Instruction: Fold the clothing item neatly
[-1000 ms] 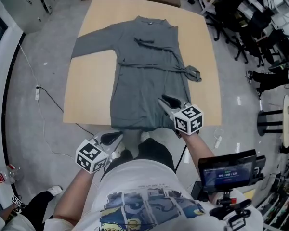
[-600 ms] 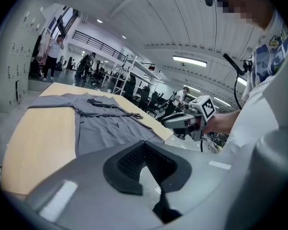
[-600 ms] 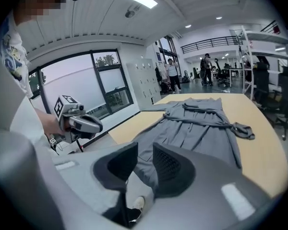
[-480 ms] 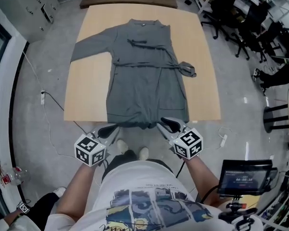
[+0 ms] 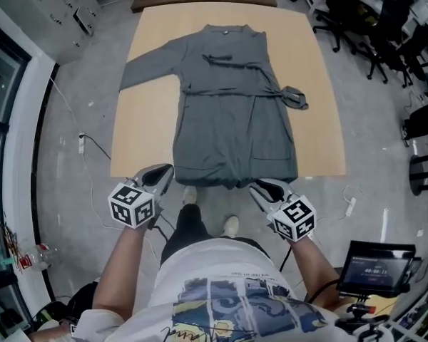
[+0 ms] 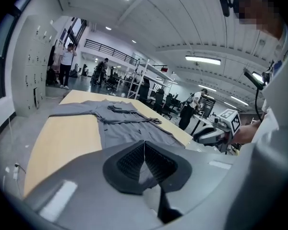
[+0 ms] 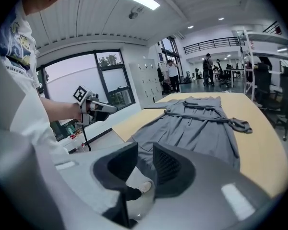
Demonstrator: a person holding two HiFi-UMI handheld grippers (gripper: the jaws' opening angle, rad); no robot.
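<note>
Grey belted robe [image 5: 232,134], wooden table [image 5: 146,130]

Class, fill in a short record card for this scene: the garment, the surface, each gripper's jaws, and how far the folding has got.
Garment: grey belted robe, spread flat, hem at the table's near edge
Sleeve: one sleeve stretched out toward the picture's left
Belt end: lying off the robe's right side
Surface: wooden table
Left gripper: jaws together, empty, near the hem's left corner
Right gripper: jaws slightly apart, nothing between them, near the hem's right corner
Progress: no fold made yet
</note>
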